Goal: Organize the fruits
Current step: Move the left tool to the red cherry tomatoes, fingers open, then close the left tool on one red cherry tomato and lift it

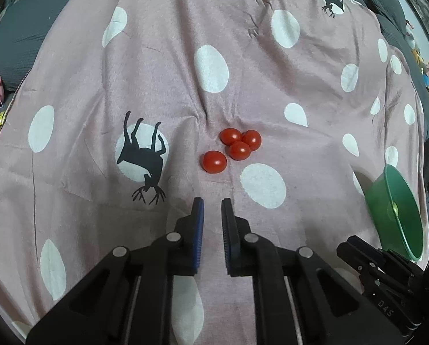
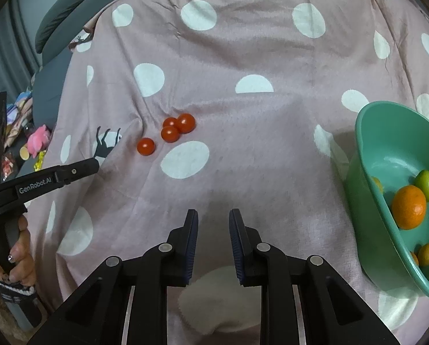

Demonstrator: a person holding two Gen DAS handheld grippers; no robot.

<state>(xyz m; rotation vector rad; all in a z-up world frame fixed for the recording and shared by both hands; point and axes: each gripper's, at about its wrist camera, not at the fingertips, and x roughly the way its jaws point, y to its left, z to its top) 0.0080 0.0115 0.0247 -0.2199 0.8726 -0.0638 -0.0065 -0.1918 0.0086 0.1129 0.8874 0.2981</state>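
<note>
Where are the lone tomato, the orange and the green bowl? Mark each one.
lone tomato (image 1: 214, 161), left wrist view, middle of its red skin.
orange (image 2: 409, 207), right wrist view, middle of its peel, inside the bowl.
green bowl (image 2: 392, 143), right wrist view, bare inner wall above the fruit.

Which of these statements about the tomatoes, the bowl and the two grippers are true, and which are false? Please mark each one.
1. Four red tomatoes lie on the spotted cloth. True.
2. The green bowl is empty. False: it holds an orange, a green fruit and some smaller orange fruits.
3. The left gripper holds a tomato. False: nothing is between its fingers, and the tomatoes lie ahead of it on the cloth.
4. Three tomatoes touch in a cluster and one lies a little apart. True.
5. The right gripper reaches into the bowl. False: it is over the cloth, with the bowl off to its right.
</note>
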